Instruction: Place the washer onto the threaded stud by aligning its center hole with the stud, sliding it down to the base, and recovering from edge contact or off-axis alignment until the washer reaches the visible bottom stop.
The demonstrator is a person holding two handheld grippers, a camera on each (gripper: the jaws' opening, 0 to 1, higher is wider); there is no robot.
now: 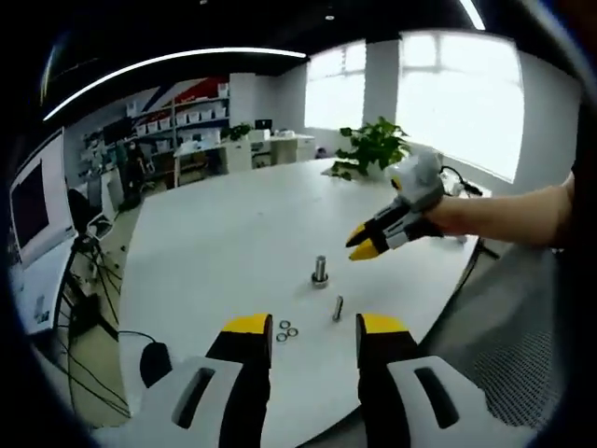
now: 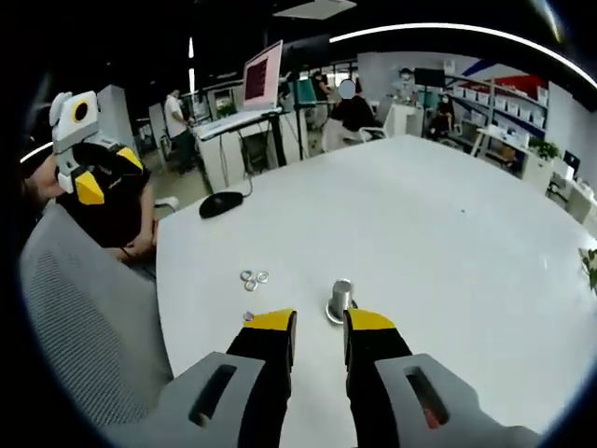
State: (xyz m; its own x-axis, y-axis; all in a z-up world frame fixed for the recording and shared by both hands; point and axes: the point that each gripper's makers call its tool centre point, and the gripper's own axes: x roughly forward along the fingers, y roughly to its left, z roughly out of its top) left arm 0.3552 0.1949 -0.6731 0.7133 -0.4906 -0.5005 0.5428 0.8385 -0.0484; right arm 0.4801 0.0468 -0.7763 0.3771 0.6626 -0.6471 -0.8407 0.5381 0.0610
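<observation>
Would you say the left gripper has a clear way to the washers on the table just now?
Probably yes: the washers lie on bare table just ahead of the left gripper, whose jaws stand open, nothing between.

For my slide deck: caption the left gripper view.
Open left gripper above small metal washers on white round table; threaded stud beyond.

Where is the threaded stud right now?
The stud stands upright on the white table, beyond the washers in the left gripper view, just ahead of the right tool.
</observation>
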